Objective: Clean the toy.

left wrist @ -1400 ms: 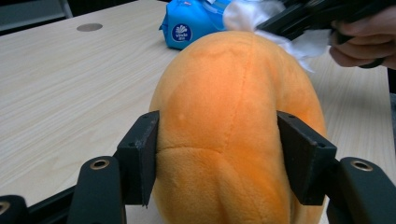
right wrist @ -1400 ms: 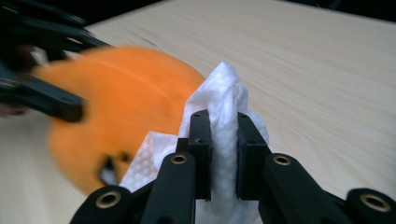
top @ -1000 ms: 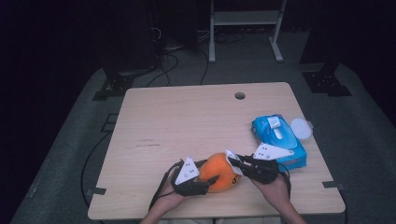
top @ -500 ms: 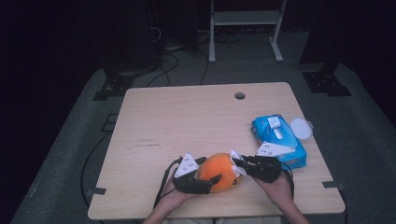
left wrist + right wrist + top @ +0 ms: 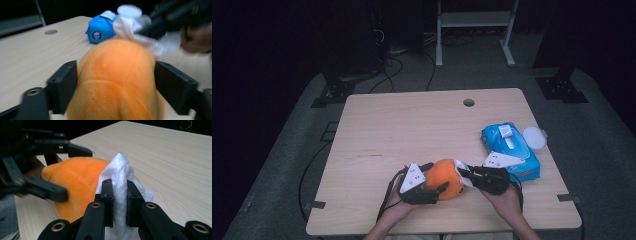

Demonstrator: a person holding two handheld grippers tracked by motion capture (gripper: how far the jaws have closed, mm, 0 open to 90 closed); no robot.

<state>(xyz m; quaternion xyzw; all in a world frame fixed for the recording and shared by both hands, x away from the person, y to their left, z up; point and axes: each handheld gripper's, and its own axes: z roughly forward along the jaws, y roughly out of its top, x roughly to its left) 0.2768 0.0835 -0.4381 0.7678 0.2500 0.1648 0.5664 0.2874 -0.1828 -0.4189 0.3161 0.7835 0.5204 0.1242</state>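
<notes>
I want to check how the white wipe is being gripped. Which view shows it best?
The right gripper view: the white wipe stands close and sharp, pinched between the right gripper's shut jaws, against the orange plush toy. The left gripper view shows it blurred behind the toy; the high view shows a small white patch.

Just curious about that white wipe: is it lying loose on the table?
No, the right hand-held gripper pinches the white wipe between its jaws, against the orange plush toy.

Table evenly lit, surroundings dark; left gripper view blurred throughout.
</notes>
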